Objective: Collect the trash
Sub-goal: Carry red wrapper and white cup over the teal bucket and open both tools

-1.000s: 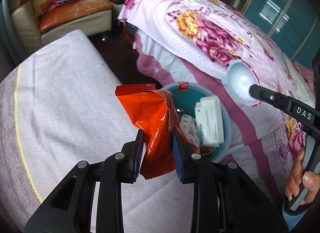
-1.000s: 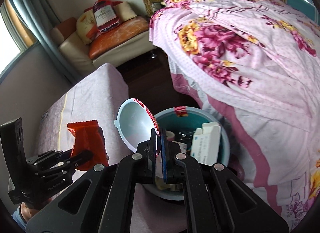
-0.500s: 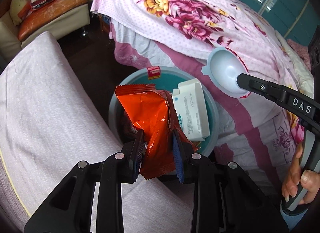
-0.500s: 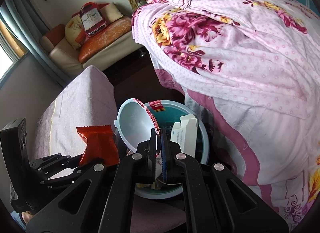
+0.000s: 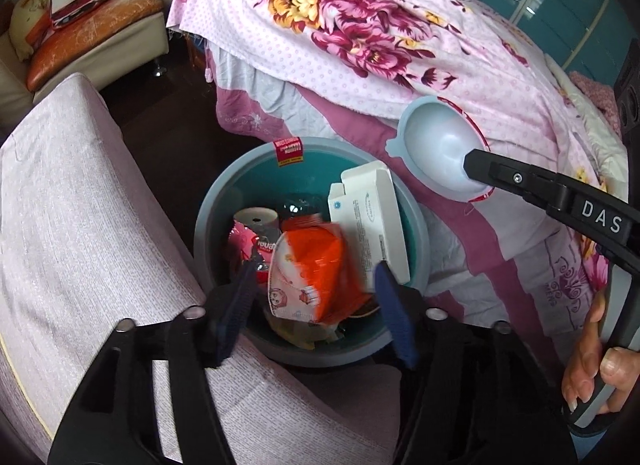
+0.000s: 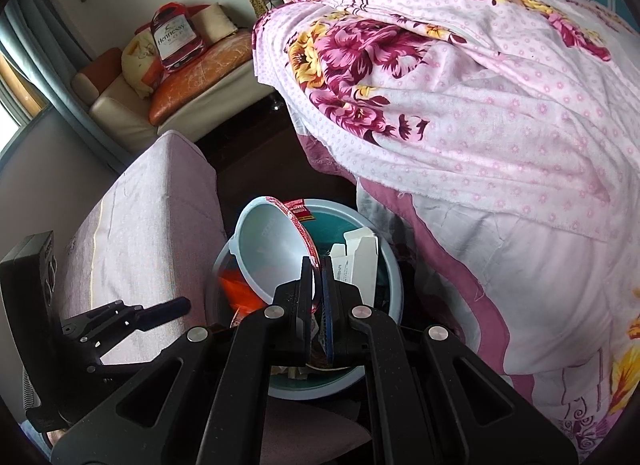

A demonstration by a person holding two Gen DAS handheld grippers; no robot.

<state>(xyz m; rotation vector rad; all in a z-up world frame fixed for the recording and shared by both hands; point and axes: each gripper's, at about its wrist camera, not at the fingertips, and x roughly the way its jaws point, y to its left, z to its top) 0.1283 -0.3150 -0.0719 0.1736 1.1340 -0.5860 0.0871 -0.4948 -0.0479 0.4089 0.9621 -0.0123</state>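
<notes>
A grey-blue bin (image 5: 208, 221) with a teal inside stands on the floor between a covered bench and the bed. It holds a white carton (image 5: 372, 217), a paper roll and wrappers. My left gripper (image 5: 314, 277) hangs over it, its jaws opening. The orange snack wrapper (image 5: 316, 265) is loose between them, blurred, touching neither pad, low in the bin. My right gripper (image 6: 318, 277) is shut on the rim of a pale blue disposable bowl (image 6: 272, 249) with a red-printed edge, held above the bin (image 6: 394, 277). That bowl (image 5: 440, 149) also shows to the right in the left wrist view.
The bed's pink floral cover (image 5: 360, 25) drapes down just right of the bin. A bench under pinkish cloth (image 5: 80, 205) lies to the left. Farther back are dark floor, a cream sofa (image 6: 132, 105) with orange cushions, and a red bottle-print bag. A hand (image 5: 596, 369) holds the right gripper's handle.
Both grippers moved from beside the bench to over the bin. The left jaws spread apart and let go of the orange wrapper, which dropped into the bin. The right gripper still clamps the bowl.
</notes>
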